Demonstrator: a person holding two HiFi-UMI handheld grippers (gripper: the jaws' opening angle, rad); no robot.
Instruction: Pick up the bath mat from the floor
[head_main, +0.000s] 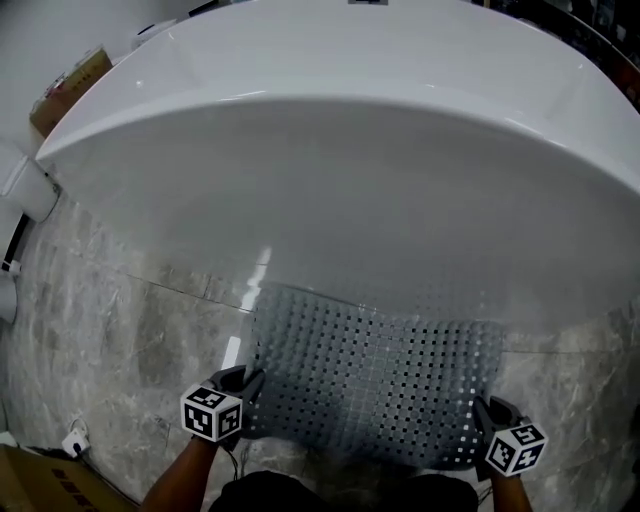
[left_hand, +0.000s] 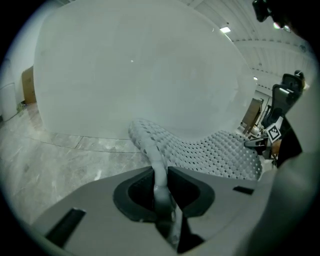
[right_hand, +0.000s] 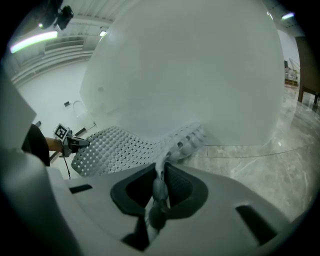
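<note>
L gripper nearly closed, jaws pinching the bath mat's left corner; R gripper likewise clamped on the right corner; the perforated grey mat spans betw. the two, its far edge ahead of them at the foot of a big white bathtub; grey marble floor under both; cardboard box far off to the L.
</note>
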